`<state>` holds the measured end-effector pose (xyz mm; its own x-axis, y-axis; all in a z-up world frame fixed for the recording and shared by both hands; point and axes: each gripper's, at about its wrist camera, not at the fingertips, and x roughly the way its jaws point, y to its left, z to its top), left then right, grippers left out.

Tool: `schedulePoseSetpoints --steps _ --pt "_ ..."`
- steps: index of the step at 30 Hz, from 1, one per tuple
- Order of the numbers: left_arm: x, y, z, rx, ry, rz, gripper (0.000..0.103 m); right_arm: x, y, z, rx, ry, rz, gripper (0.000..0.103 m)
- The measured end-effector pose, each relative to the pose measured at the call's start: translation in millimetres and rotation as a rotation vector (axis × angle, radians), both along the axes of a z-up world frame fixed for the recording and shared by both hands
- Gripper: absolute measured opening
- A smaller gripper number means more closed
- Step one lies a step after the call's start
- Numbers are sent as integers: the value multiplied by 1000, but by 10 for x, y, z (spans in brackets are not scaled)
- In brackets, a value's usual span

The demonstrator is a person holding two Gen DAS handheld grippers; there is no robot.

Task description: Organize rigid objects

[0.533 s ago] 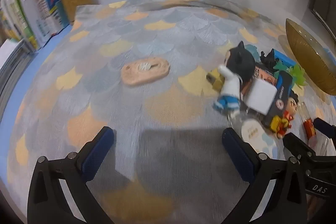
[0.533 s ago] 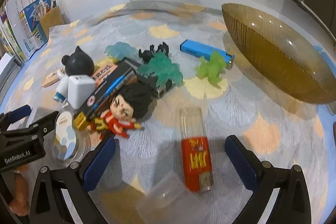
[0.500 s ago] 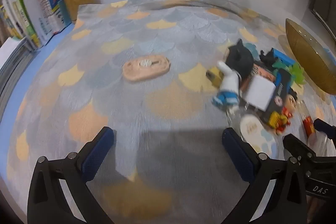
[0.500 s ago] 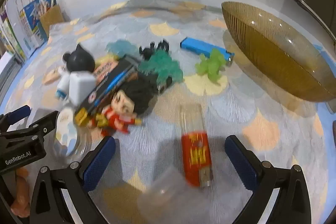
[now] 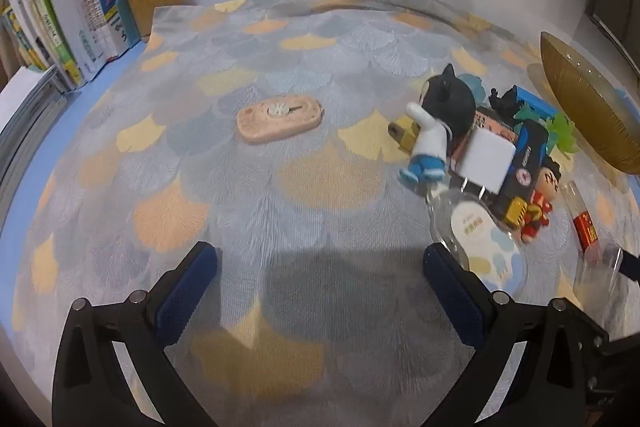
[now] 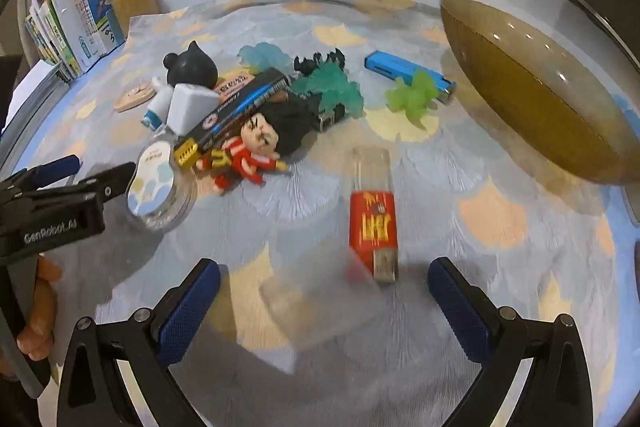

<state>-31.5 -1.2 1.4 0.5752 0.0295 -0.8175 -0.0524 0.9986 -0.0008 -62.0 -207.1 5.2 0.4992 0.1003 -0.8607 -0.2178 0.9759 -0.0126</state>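
Right gripper [image 6: 320,301]: jaws spread wide, nothing between the pads, angled steeply down at the patterned tablecloth [image 6: 500,219]. Just ahead of its fingertips, slightly right of centre, lies a red USB stick [image 6: 373,223] with its metal plug toward the gripper. A clear plastic cap [image 6: 320,303] lies between the open fingers, blurred, touching neither pad. Ahead and to the left is the clutter pile: red-suited figurine [image 6: 248,151], black-headed figurine [image 6: 188,75], white charger [image 6: 190,105], dark box [image 6: 240,107], round clear case [image 6: 158,187]. Farther ahead are a teal toy [image 6: 332,89], a green toy [image 6: 416,97] and a blue lighter [image 6: 404,71]. The amber bowl [image 6: 540,95] sits ahead-right, apart from the pile.

Left gripper [image 5: 320,291]: jaws also wide, empty, over bare cloth. A beige oval piece [image 5: 280,119] lies alone well ahead of it. The pile is off to its right; the clear case is just beside its right finger.
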Motion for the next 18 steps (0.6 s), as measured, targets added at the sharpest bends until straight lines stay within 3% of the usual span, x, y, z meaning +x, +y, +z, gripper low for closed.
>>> schedulePoseSetpoints --steps 4,7,9,13,18 --pt "-282 -35 48 -36 65 29 102 -260 -13 -6 -1 -15 -50 103" --pt "-661 -65 111 -63 26 34 102 -532 -46 -50 9 -42 -124 103" --pt "-861 -90 229 -39 -26 29 102 -750 -59 -6 22 -77 -173 103" --pt "-1189 -184 590 46 -162 16 102 -1105 -72 374 41 -254 -213 103" --pt "-1469 -314 968 52 -275 -24 102 -1377 -84 858 51 -377 -208 103"
